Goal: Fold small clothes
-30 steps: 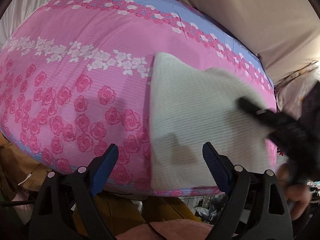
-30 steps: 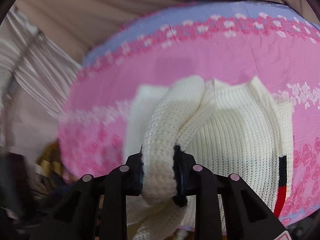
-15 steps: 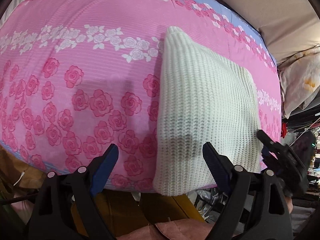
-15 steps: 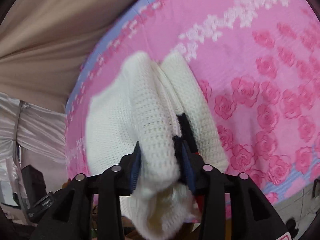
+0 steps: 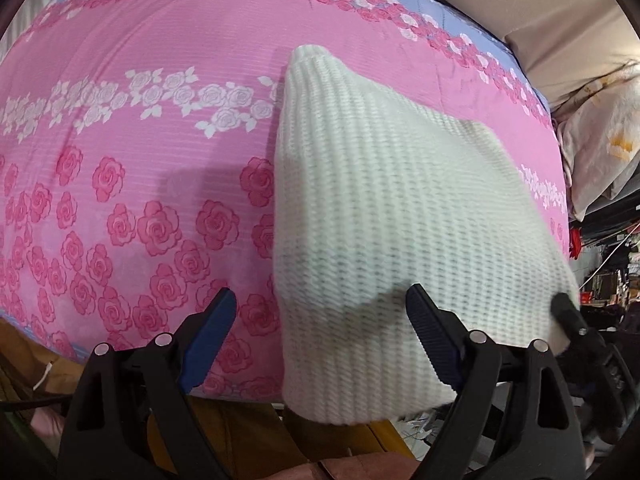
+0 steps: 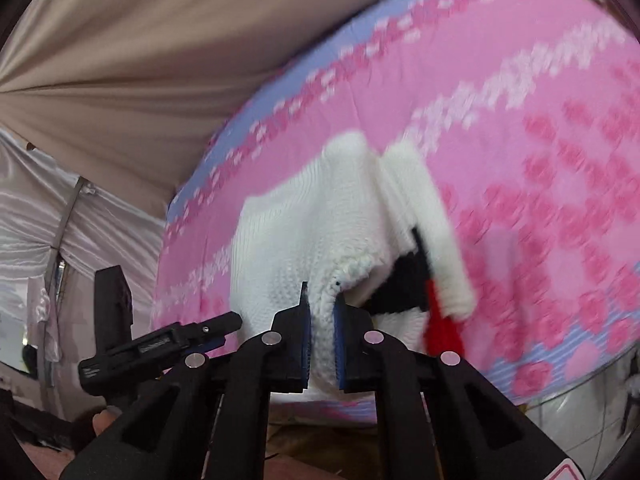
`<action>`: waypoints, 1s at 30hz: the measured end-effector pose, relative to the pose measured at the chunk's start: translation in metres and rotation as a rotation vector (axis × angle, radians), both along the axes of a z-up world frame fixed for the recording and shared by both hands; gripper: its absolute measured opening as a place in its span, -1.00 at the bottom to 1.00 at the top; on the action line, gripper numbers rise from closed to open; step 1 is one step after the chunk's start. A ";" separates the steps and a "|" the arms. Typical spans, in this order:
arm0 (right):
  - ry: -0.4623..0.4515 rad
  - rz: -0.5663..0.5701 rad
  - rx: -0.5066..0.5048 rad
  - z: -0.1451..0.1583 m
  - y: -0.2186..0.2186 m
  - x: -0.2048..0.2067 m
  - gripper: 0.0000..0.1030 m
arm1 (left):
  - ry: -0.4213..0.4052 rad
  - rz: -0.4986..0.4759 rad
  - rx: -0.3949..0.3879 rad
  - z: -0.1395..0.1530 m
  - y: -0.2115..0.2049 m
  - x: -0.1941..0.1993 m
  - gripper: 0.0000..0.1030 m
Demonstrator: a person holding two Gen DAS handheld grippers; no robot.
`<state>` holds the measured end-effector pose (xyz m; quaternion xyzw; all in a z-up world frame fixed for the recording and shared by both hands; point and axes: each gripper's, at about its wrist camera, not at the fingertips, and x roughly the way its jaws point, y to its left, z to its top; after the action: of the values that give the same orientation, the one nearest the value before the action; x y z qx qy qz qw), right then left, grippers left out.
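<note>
A white knit sweater lies on the pink rose-print bed cover, its near end hanging over the front edge. My left gripper is open and empty just above that near end. My right gripper is shut on a fold of the sweater near its edge; a black and red trim shows on the right. The right gripper's tip also shows in the left wrist view at the sweater's right corner. The left gripper shows in the right wrist view at the lower left.
A beige curtain hangs behind the bed. A pale bundle of cloth lies past the bed's right end. Brown boxes sit under the front edge.
The right gripper has pulled the held fold down towards the near edge, and the sweater now lies flatter. The left gripper stayed open and moved a little closer.
</note>
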<state>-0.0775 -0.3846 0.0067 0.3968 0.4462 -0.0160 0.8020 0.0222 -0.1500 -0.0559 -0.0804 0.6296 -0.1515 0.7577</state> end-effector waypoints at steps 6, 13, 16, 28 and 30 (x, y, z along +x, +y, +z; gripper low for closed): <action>0.235 -0.010 -0.025 -0.091 -0.019 -0.021 -0.75 | 0.076 -0.036 0.033 -0.026 -0.019 0.005 0.64; 0.115 -0.093 -0.094 -0.025 -0.046 -0.008 0.04 | 0.009 0.014 0.004 -0.014 -0.012 0.015 0.64; 0.092 -0.016 -0.134 -0.018 -0.048 0.032 0.22 | -0.015 0.027 0.017 -0.012 -0.014 0.025 0.67; -0.004 0.006 -0.181 -0.019 -0.029 0.085 -0.69 | -0.085 0.029 0.119 -0.013 -0.019 0.032 0.69; 0.130 0.025 -0.195 -0.061 -0.034 0.092 -0.68 | -0.077 0.025 0.120 -0.017 -0.024 0.037 0.73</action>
<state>0.0147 -0.4189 -0.0538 0.3096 0.4984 -0.0749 0.8063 0.0591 -0.1741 -0.0730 -0.0370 0.6068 -0.1069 0.7867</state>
